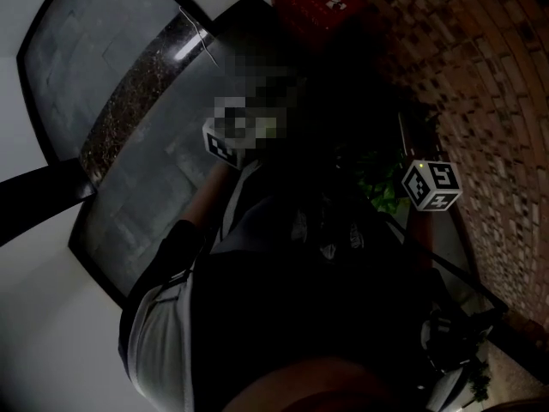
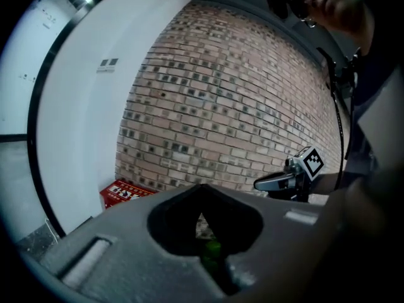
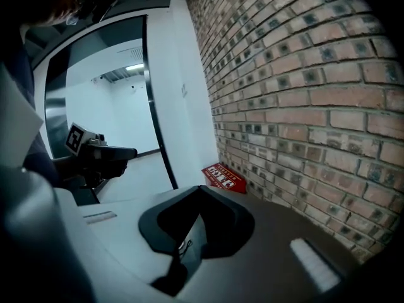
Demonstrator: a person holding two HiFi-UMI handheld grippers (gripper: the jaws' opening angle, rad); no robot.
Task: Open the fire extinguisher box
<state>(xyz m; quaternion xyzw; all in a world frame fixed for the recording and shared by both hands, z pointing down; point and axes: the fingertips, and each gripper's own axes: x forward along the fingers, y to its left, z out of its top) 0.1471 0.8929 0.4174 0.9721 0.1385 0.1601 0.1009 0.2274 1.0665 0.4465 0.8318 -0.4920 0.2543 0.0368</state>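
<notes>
Well apart from both grippers: red fire extinguisher box [image 3: 224, 177], white print on top face, sitting on floor [image 3: 142, 172] at its far edge, tucked into corner of brick wall [image 3: 303, 93] & white wall [image 3: 186, 100]. Visible ahead in both gripper views, also at top edge of head view. L gripper [image 2: 202, 186]: fingers pressed together, tips touching, nothing pinched; green plant leaves [image 2: 211, 250] showing thru gap behind tips. R gripper [image 3: 199, 189]: fingers likewise closed tip to tip, empty. Both held up in air, side by side w/ clear space between, aimed toward brick wall & box, touching neither. Black-framed glass panel [image 3: 95, 93] beyond L gripper in R gripper view. Head view v. dark, mostly person's torso [image 1: 300, 316]; marker cubes [image 1: 431, 184] of both grippers bright at either side, R one just beside the leaves.
</notes>
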